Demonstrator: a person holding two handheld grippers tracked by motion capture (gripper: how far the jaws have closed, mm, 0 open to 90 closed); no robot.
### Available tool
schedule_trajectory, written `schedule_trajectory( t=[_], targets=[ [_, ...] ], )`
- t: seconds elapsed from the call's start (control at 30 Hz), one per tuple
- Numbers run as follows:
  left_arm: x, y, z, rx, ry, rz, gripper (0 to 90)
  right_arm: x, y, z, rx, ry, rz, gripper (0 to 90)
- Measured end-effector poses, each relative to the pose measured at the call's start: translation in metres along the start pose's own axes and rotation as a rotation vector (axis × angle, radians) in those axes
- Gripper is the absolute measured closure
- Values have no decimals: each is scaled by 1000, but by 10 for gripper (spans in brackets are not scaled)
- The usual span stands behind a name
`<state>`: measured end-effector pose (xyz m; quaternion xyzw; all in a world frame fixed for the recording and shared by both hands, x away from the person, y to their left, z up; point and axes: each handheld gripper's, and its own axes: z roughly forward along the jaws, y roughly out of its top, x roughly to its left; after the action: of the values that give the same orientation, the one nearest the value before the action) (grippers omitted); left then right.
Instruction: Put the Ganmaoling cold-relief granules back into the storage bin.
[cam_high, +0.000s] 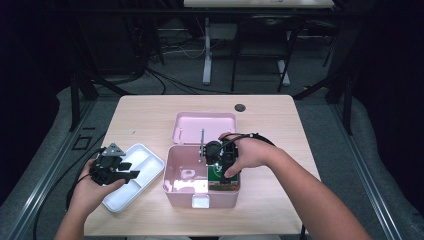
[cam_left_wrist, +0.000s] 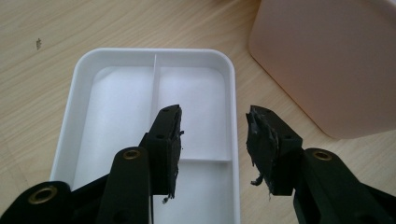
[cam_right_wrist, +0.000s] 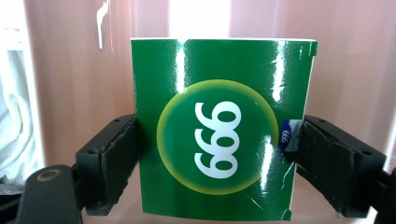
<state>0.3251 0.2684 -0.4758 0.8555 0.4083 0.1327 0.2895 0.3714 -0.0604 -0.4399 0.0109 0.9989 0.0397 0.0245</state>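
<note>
A pink box (cam_high: 185, 196) stands open at the table's middle. Down inside it on the right is my right gripper (cam_high: 223, 172), shut on a green carton (cam_high: 215, 175). In the right gripper view the green carton (cam_right_wrist: 219, 93) bears a white "999" in a yellow-green circle. It stands upright against the box's pink wall (cam_right_wrist: 70, 70), and both pads of the right gripper (cam_right_wrist: 219, 142) press its sides. My left gripper (cam_high: 129, 170) hovers open over a white divided tray (cam_high: 145, 155) at the left. In the left gripper view the left gripper (cam_left_wrist: 215, 119) holds nothing, its jaws either side of the tray's right rim (cam_left_wrist: 233, 93).
The box's pink lid (cam_high: 205, 127) lies flat just behind it. Something pale and crumpled (cam_right_wrist: 14, 116) sits in the box's left part. The pink box's corner (cam_left_wrist: 327, 60) is close on the right of the tray. A dark round grommet (cam_high: 240, 107) marks the table's far edge.
</note>
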Motion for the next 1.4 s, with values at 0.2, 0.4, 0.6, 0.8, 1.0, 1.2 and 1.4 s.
schedule_trajectory(
  t=[0.2,0.4,0.6,0.8,1.0,1.2,1.4],
  targets=[
    [0,0,1,3,1,2,547,0,0,3,3,-5,1,155],
    [-1,0,0,2,2,4,547,-1,0,3,15,-13,9,154],
    [0,0,0,0,1,3,547,-2,1,6,8,-15,7,327],
    [-1,0,1,3,1,7,547,-5,0,-3,-52,-8,36,321],
    [-1,0,0,2,3,5,547,-5,-2,-5,-56,-15,52,296],
    [0,0,1,3,17,10,548,-1,-6,-12,-68,-29,60,293],
    [-1,0,2,-2,22,25,550,2,-15,-24,-84,-49,91,296]
  ],
)
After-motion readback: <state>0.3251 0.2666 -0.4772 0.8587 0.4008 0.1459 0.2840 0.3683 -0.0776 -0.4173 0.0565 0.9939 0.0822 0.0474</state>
